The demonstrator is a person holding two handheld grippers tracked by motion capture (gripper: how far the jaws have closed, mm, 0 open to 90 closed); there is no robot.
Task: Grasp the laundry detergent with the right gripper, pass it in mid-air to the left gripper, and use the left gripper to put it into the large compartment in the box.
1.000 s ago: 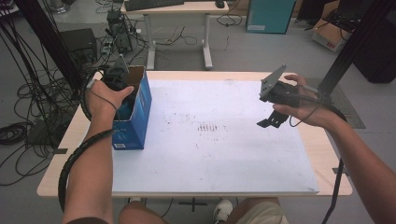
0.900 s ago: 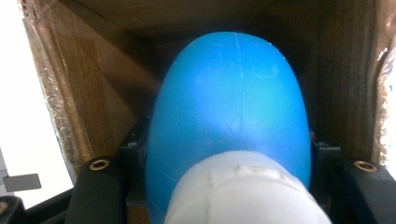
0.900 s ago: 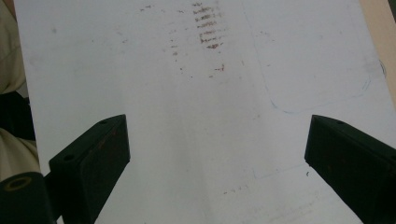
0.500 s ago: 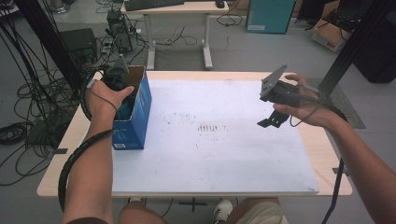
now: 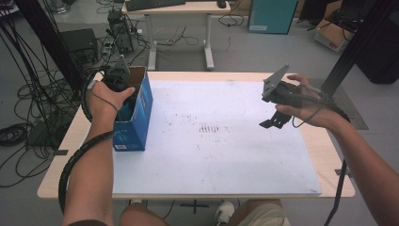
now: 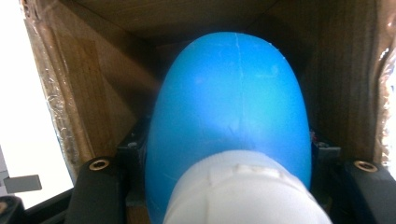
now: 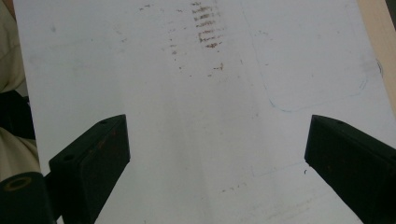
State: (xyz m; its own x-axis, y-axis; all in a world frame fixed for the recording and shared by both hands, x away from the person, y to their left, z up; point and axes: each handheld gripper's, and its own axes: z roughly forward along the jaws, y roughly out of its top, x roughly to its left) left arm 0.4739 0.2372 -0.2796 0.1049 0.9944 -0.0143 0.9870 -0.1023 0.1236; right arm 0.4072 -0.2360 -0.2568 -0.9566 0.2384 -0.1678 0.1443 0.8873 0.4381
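Blue bottle [image 6: 231, 107], rounded body with a white cap end [image 6: 243, 191] nearest the camera, sits down inside the blue cardboard box [image 5: 139, 113] at the counter's 9 o'clock edge in the high view. Left gripper [image 5: 123, 94] is plunged into the box's open top, its jaws clamped on the bottle, one black jaw at 8 o'clock and the other at 4 o'clock of the bottle in the left gripper view, both pressed against its sides. Brown inner box walls [image 6: 93, 79] surround the bottle on all sides there; whether the bottle touches the box floor can't be told. Left hand [image 5: 106, 96] wraps the gripper body from behind, with a corrugated black cable [image 5: 70, 165] trailing along the forearm toward 6 o'clock. Right gripper [image 5: 274, 121] hangs above the counter at about 3 o'clock, well apart from the box, jaws spread wide with nothing between them. In the right gripper view the jaws frame bare white sheet [image 7: 196, 121] with a patch of brown smudge marks [image 7: 208, 28] at 12 o'clock. Counter [image 5: 329, 155] shows its wooden rim around the sheet.
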